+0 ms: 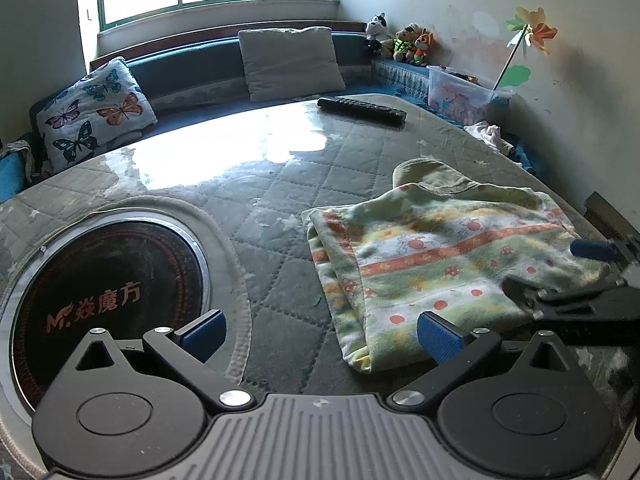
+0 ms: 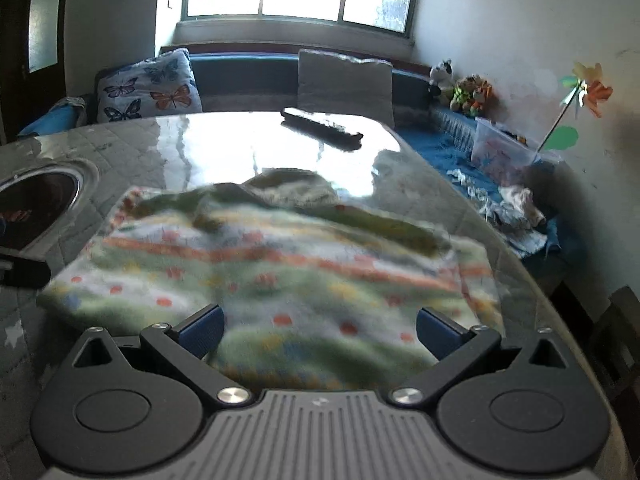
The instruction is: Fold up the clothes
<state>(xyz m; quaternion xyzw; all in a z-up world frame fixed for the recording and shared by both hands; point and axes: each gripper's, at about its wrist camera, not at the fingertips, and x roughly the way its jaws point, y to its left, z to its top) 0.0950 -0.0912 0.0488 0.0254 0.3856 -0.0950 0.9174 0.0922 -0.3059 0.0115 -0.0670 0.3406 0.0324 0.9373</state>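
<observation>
A folded fleece garment (image 1: 432,264), green and white with orange stripes and red dots, lies on the quilted table top (image 1: 280,200). My left gripper (image 1: 320,334) is open and empty at the garment's near left corner, just above the table. My right gripper (image 2: 320,330) is open and empty, hovering over the near edge of the same garment (image 2: 280,264), which looks blurred in that view. The right gripper's blue-tipped fingers (image 1: 592,250) also show in the left wrist view at the garment's right edge.
A round black induction hob (image 1: 104,296) is set into the table at the left. A black remote control (image 1: 362,111) lies at the far side. A bench with cushions (image 1: 290,62), soft toys (image 1: 404,42) and a plastic box (image 1: 460,94) runs behind and to the right.
</observation>
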